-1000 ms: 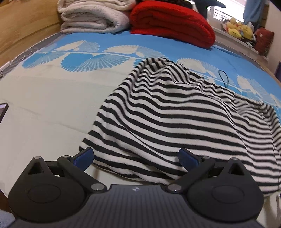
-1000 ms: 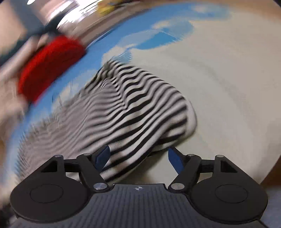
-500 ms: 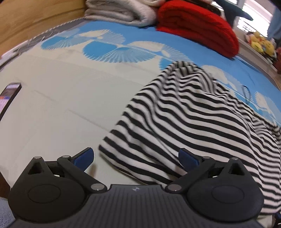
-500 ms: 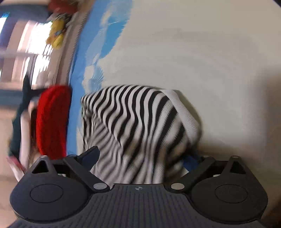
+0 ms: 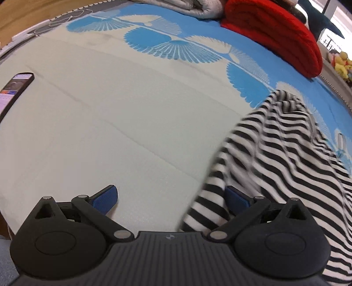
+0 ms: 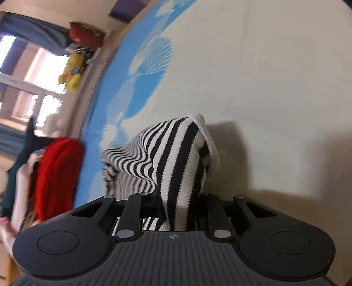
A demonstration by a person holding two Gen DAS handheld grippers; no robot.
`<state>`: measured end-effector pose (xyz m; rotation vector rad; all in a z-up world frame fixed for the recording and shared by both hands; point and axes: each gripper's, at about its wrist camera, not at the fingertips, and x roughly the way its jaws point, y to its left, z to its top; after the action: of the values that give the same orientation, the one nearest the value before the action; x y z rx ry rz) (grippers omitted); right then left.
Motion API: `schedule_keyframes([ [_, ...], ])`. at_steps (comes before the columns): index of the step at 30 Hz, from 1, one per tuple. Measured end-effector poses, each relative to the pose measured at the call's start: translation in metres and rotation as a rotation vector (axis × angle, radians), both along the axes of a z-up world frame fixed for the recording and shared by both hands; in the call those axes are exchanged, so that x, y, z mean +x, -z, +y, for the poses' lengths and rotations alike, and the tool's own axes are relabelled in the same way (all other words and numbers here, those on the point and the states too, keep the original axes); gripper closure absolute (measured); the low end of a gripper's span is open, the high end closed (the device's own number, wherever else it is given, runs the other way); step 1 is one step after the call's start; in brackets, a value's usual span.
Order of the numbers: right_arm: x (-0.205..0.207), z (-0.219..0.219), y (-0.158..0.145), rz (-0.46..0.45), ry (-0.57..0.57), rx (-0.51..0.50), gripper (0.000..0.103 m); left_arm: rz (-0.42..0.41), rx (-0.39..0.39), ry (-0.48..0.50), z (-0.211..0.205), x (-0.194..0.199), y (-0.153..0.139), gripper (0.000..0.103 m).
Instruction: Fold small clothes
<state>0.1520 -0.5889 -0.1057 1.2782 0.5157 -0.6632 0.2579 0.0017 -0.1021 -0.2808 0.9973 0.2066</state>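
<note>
A black-and-white striped garment [image 5: 286, 158] lies bunched on the bed at the right of the left wrist view. My left gripper [image 5: 171, 199] is open just above the pale sheet, its right finger touching the garment's near edge. My right gripper [image 6: 176, 204] is shut on a corner of the same striped garment [image 6: 176, 158], which rises in a fold between the fingers; the pads are hidden by the cloth.
A folded red blanket [image 5: 275, 33] and a grey folded blanket [image 5: 193, 6] lie at the head of the bed. A phone [image 5: 13, 90] lies at the left edge. Yellow plush toys [image 6: 72, 70] sit on a windowsill.
My right gripper has closed on the garment's corner and lifted it. My left gripper has shifted left, so the garment now sits at its right finger instead of between the fingers.
</note>
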Motion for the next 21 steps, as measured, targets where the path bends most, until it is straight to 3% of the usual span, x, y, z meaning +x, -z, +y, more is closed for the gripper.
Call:
schedule_keyframes([
  [3,0.0,0.007,-0.006,0.026,-0.026,-0.045,0.083,0.005,-0.02,-0.002,0.003,0.001,-0.001,0.0],
  [6,0.023,0.03,-0.046,0.059,-0.119,-0.28,0.083,0.016,-0.033,-0.009,0.007,0.002,0.0,0.0],
  [10,0.067,0.129,-0.129,-0.001,-0.38,-0.813,0.083,0.038,-0.066,-0.017,0.015,0.001,0.004,0.0],
  [13,0.08,0.241,-0.155,-0.105,-0.674,-1.225,0.083,0.026,-0.08,-0.031,0.026,0.001,0.0,0.0],
  [16,0.066,0.344,-0.126,-0.215,-1.093,-1.541,0.083,0.0,-0.084,-0.077,0.041,0.001,-0.007,0.0],
  [19,0.05,0.409,-0.061,-0.161,-1.435,-1.648,0.083,-0.015,-0.121,-0.129,0.061,0.002,-0.012,0.0],
  [21,0.043,0.427,-0.03,-0.112,-1.506,-1.665,0.083,-0.016,-0.13,-0.146,0.068,0.002,-0.014,0.0],
])
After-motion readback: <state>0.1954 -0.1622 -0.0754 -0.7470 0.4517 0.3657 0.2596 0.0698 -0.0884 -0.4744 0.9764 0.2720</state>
